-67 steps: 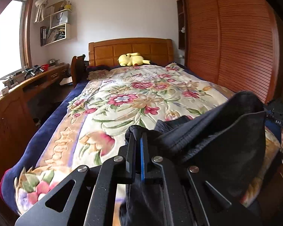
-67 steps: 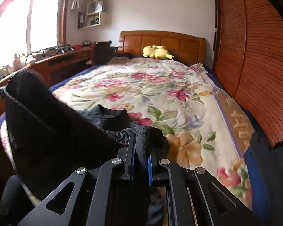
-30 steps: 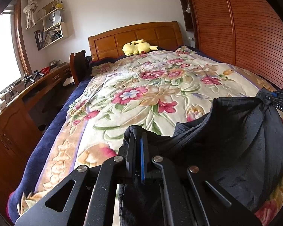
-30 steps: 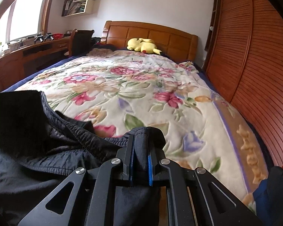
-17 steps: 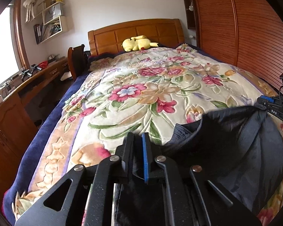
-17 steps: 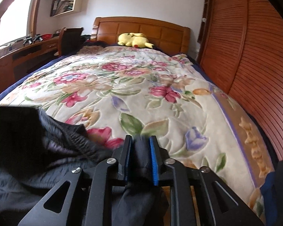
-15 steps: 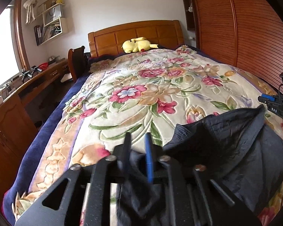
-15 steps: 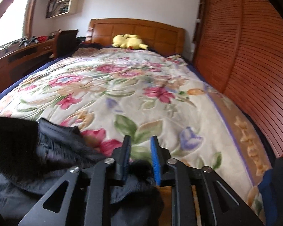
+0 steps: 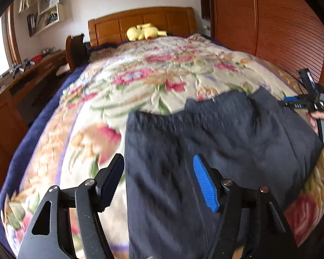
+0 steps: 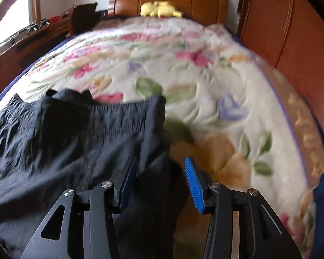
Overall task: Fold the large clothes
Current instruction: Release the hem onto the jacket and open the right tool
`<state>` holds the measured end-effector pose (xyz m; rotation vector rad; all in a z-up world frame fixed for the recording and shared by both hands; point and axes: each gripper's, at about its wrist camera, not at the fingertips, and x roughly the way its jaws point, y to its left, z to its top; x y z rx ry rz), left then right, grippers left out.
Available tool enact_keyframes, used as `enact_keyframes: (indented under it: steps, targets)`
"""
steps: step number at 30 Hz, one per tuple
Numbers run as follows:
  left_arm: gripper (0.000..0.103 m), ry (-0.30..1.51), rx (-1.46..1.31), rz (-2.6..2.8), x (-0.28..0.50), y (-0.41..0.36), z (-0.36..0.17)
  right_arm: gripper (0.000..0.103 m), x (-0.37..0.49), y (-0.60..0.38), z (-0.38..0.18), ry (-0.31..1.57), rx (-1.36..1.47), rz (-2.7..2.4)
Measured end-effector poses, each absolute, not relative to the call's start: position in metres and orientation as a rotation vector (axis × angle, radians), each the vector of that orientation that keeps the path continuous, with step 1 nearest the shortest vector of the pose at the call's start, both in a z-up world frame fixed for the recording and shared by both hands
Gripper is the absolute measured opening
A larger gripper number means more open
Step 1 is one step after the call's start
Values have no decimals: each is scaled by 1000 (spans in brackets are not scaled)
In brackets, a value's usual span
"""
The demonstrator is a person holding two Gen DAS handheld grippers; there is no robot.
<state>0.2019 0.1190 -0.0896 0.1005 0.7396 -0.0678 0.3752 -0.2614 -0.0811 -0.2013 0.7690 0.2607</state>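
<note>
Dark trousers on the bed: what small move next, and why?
Probably draw both grippers back clear. The dark trousers lie spread on the floral quilt; left gripper and right gripper jaws are opening, pads off the cloth, so they seem released.

I am working in a home bedroom. Ahead of my fingers lies a bed under a floral quilt [image 9: 153, 82], ending at a wooden headboard [image 9: 140, 23] with a yellow plush toy [image 9: 143, 31] resting against it. Left of the fingers runs a long wooden desk [image 9: 30, 71] below a window, with wall shelves [image 9: 45, 10] above. Right of the fingers stand slatted wooden wardrobe doors [image 9: 270, 26].
</note>
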Motion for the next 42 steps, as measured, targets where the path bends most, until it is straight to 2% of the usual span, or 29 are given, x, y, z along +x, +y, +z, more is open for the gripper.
enact_keyframes:
  steps: [12, 13, 14, 15, 18, 22, 26, 28, 31, 33, 37, 42]
  targets:
    - [71, 807, 62, -51, 171, 133, -127, 47, 431, -254, -88, 852, -132, 263]
    - [71, 806, 60, -47, 170, 135, -127, 39, 437, -252, -89, 860, -130, 259]
    - [71, 801, 55, -43, 170, 135, -127, 15, 442, -249, -91, 862, -136, 268]
    - [71, 797, 52, -43, 169, 136, -128, 9, 445, -243, -92, 863, -145, 289]
    - [71, 791, 45, -40, 169, 138, -129, 4, 441, -229, -83, 770, -216, 314]
    - [71, 788, 52, -39, 171, 137, -133, 4, 440, -230, -64, 639, -194, 170]
    - [71, 792, 55, -44, 171, 134, -135, 4, 460, -226, -72, 714, -243, 42]
    - [71, 784, 56, -44, 169, 134, -133, 6, 457, -225, -74, 730, -243, 79]
    - [71, 775, 48, -45, 165, 136, -131, 21, 436, -230, -71, 707, -263, 76]
    - [71, 771, 42, -45, 161, 137, -131, 44, 411, -234, -69, 690, -250, 133]
    - [71, 761, 47, -40, 153, 140, -132, 48, 349, -248, -81, 692, -271, 206]
    - [71, 774, 18, -24, 146, 146, -142, 57, 283, -278, -97, 716, -229, 254]
